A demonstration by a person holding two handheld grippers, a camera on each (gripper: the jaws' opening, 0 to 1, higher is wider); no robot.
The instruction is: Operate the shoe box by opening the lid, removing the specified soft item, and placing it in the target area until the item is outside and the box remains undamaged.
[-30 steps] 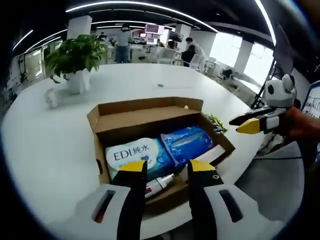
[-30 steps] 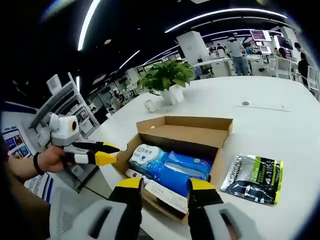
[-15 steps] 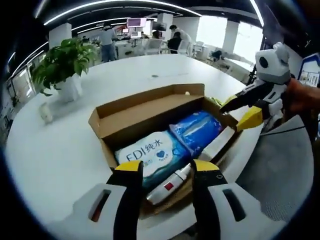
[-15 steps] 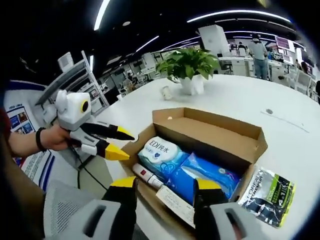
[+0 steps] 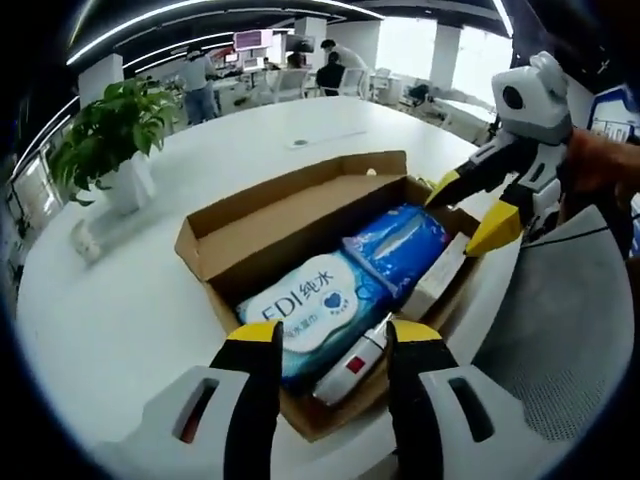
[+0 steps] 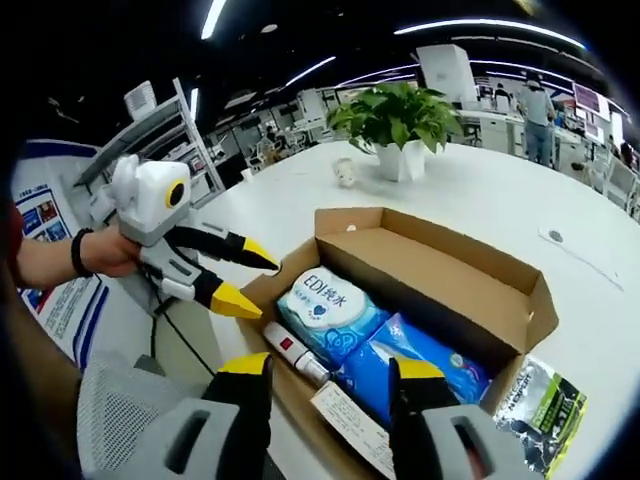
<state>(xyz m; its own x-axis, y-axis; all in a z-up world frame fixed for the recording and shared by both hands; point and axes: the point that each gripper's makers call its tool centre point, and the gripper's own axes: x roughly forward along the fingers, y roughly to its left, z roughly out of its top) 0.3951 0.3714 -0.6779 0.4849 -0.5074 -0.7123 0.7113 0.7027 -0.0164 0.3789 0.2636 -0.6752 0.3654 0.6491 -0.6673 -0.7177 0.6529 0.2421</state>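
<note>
The brown cardboard shoe box (image 5: 290, 215) (image 6: 440, 260) lies on the white table with its lid folded back. Inside it are a white-and-blue wipes pack (image 5: 310, 310) (image 6: 325, 305), a blue soft pack (image 5: 400, 245) (image 6: 420, 360), a white tube (image 5: 350, 365) (image 6: 295, 355) and a slim white carton (image 5: 435, 280) (image 6: 350, 420). My left gripper (image 5: 335, 340) (image 6: 250, 280) is open, just off one end of the box near the wipes pack. My right gripper (image 6: 330, 370) (image 5: 470, 212) is open at the other end, by the blue pack. Neither holds anything.
A potted plant (image 5: 110, 130) (image 6: 400, 115) and a small white cup (image 5: 85, 225) (image 6: 345, 172) stand on the table behind the box. A dark-and-green sachet pack (image 6: 540, 405) lies beside the box. The table edge runs close under both grippers. People stand at desks far behind.
Both grippers have come closer to the ends of the box and stayed open. The box and its contents have not moved.
</note>
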